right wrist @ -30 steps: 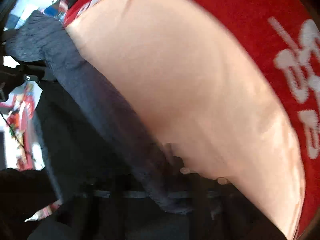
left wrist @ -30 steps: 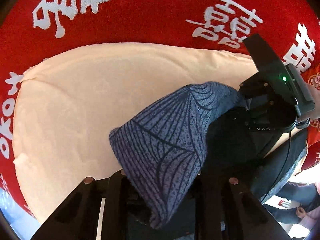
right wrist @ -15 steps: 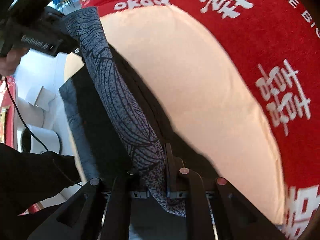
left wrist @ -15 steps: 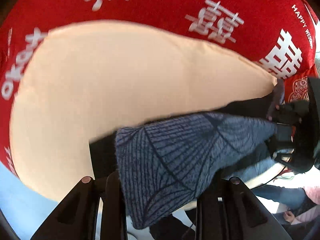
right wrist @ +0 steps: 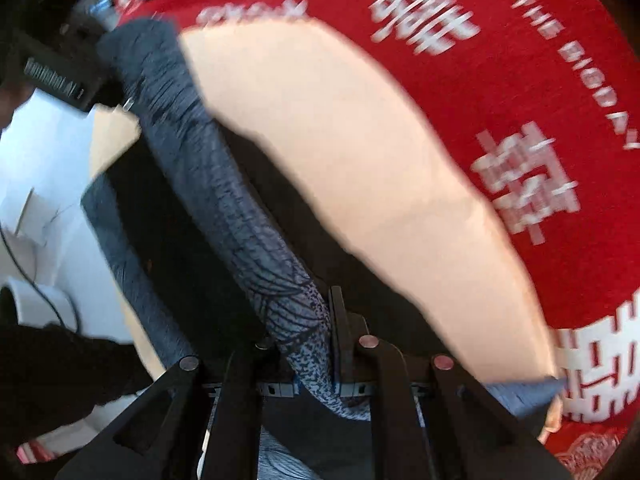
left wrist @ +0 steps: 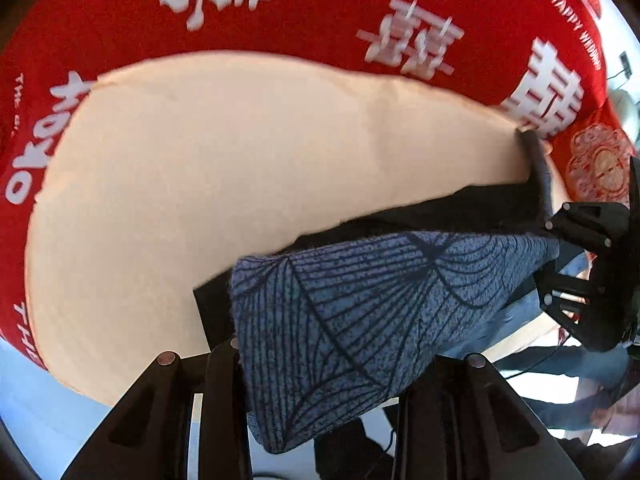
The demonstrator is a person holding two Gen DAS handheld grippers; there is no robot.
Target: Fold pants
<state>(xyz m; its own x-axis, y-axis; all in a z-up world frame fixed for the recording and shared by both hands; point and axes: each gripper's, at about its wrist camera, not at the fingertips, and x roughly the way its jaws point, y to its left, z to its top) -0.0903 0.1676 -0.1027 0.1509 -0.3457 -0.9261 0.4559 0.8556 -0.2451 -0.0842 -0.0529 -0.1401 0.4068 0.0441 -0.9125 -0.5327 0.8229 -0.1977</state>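
Observation:
The pants [left wrist: 360,312] are blue-grey with a dark line pattern. They hang stretched between my two grippers above a peach cloth [left wrist: 224,168]. My left gripper [left wrist: 320,364] is shut on one end of the fabric. My right gripper [right wrist: 304,348] is shut on the other end of the pants [right wrist: 224,208]. The right gripper also shows at the right edge of the left wrist view [left wrist: 588,264]. The left gripper shows at the top left of the right wrist view [right wrist: 60,76]. The rest of the pants hangs dark below the held edge.
The peach cloth lies on a red cloth with white characters [left wrist: 320,8], also seen in the right wrist view [right wrist: 520,80]. The table's near edge and a pale floor [right wrist: 44,168] lie below the pants. A person's legs [left wrist: 560,364] stand at the right.
Both grippers have carried the pants back toward the near edge of the peach cloth, and the fabric has pulled out taut between them. Both stay shut on it.

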